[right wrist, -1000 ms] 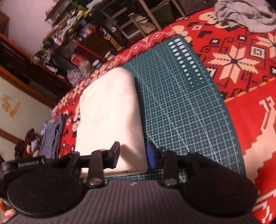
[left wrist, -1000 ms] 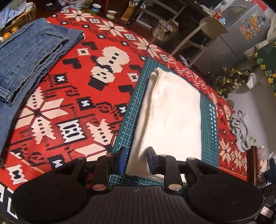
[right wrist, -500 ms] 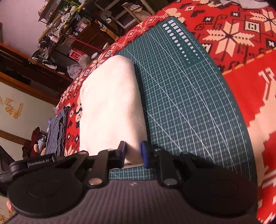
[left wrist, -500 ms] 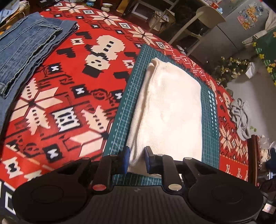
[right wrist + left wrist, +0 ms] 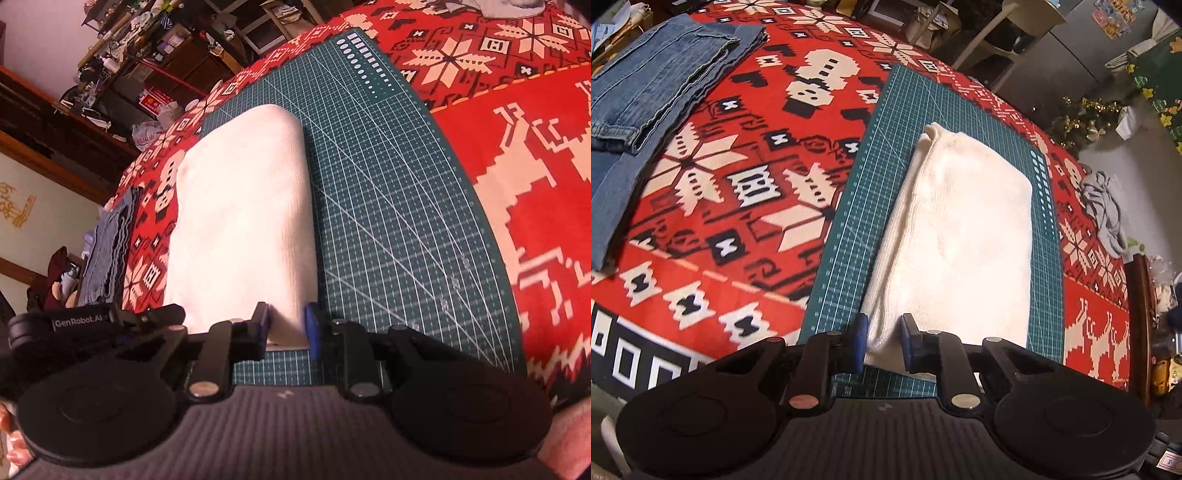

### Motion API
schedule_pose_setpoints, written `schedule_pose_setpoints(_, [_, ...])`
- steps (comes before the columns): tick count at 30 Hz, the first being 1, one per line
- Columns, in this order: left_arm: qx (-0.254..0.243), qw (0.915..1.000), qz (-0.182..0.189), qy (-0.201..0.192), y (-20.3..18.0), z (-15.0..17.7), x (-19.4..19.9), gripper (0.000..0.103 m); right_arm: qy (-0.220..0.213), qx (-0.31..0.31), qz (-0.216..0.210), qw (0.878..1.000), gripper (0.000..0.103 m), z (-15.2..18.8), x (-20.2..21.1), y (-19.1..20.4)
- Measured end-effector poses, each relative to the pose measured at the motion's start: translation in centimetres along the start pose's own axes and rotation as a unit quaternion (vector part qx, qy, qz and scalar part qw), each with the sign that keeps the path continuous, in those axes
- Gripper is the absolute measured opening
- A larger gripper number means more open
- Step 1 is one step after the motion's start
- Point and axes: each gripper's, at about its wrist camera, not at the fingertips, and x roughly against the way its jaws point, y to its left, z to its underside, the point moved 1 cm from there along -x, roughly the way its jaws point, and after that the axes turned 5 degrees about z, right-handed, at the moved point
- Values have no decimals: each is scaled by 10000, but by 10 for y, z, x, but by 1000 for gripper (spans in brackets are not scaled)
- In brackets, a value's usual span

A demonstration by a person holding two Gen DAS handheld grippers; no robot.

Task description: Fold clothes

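Observation:
A folded white cloth (image 5: 960, 229) lies lengthwise on a green cutting mat (image 5: 849, 221). In the left wrist view my left gripper (image 5: 882, 325) is shut on the cloth's near left corner, its blue pads pinching the layered edge. In the right wrist view the same white cloth (image 5: 243, 206) sits on the left half of the mat (image 5: 388, 221). There my right gripper (image 5: 286, 317) is shut on the near right corner, with the fold squeezed between its pads. Both grippers point steeply down at the cloth's near edge.
A red patterned tablecloth (image 5: 746, 192) covers the table. Folded blue jeans (image 5: 646, 81) lie at the far left, also visible as a jeans stack (image 5: 107, 251). A crumpled grey garment (image 5: 1104, 210) rests at the right edge. Chairs and cluttered shelves stand beyond the table.
Both grippers closed from wider jaws onto the cloth's near corners. The cloth then slid toward me along the mat, leaving more bare mat beyond its far end.

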Motion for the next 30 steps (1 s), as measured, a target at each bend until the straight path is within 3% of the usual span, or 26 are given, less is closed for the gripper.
schedule_pose_setpoints(7, [129, 9998, -41, 161, 6, 5, 3, 42, -25, -377, 38, 9993, 38, 1, 7, -20])
schedule_pose_setpoints(10, [157, 9999, 8, 68, 9, 4, 12, 46, -180, -442, 51, 9988, 45, 3, 17, -23])
schedule_pose_setpoints(12, [-15, 9998, -130, -125, 7, 5, 23, 54, -322, -390, 64, 9987, 63, 5, 24, -22])
schedule_pose_setpoints(15, [-342, 9981, -332, -400, 1, 7, 39, 59, -429, -246, 105, 9987, 74, 7, 31, -17])
schedule_pose_setpoints(16, [-427, 9979, -267, -409, 0, 5, 43, 59, -446, -160, 101, 9988, 76, 7, 33, -14])
schedule_pose_setpoints(20, [-483, 9981, -65, -388, -5, -5, 51, 61, -558, 301, 216, 9978, 102, 2, 45, 5])
schedule_pose_setpoints(25, [-1014, 9945, -74, -254, -29, -22, 49, 69, -456, 676, 408, 9958, 102, -15, 59, 28])
schedule_pose_setpoints(30, [-1567, 9848, -398, -640, -47, -39, 56, 75, -330, 1194, 556, 9907, 102, -33, 64, 58])
